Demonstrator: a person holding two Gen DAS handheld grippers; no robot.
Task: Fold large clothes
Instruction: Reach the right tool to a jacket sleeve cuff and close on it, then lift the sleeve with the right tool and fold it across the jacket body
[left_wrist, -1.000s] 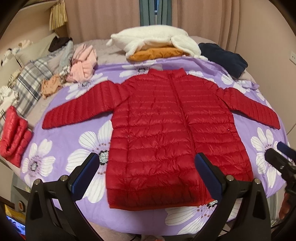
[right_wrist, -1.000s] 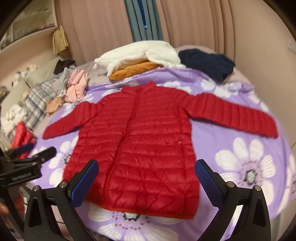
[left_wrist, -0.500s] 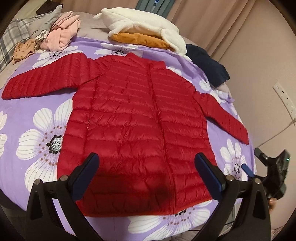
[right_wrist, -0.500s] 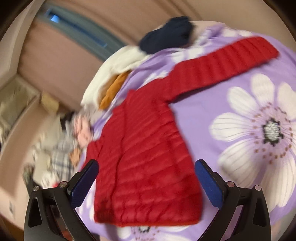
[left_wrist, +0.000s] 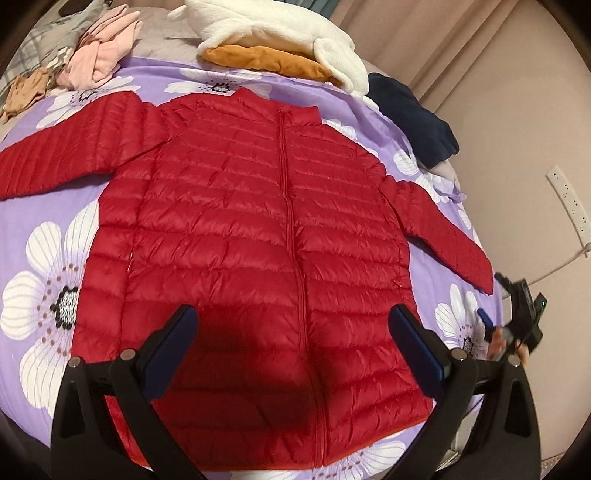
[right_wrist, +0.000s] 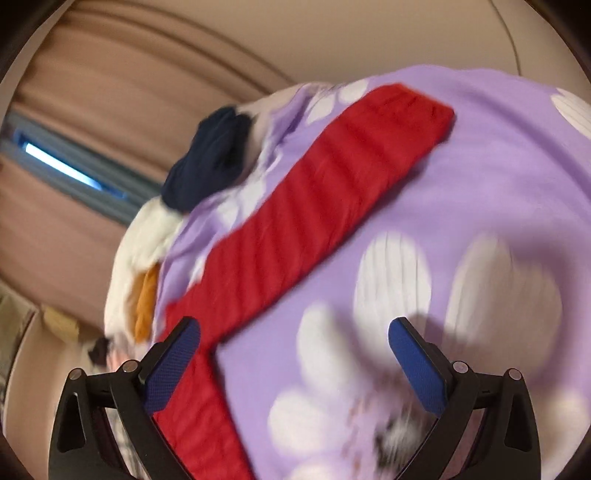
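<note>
Jacket: the red jacket (left_wrist: 251, 236) lies flat and zipped across the middle of the left wrist view, collar toward the top, hem toward the bottom edge.
Sleeves: both spread out to the sides; the one at the right of that frame slants down, and in the right wrist view the sleeve (right_wrist: 314, 206) runs as a blurred red band from lower left to upper right.
Bedspread: purple with big white flowers (left_wrist: 40, 280), under the whole jacket.
Left gripper: the left gripper (left_wrist: 291, 328) is spread wide above the jacket's lower half, nothing between its blue pads, its shadow on the quilting.
Right gripper: the right gripper (right_wrist: 293, 339) is spread wide too, gripping nothing; it sits over the bedspread just beside the jacket's side edge, picture smeared.
Top of frame: a white fleece (left_wrist: 273, 29) over an orange one (left_wrist: 266, 61), a navy bundle (left_wrist: 413, 114) at upper right, pink clothes (left_wrist: 103, 59) at upper left.
</note>
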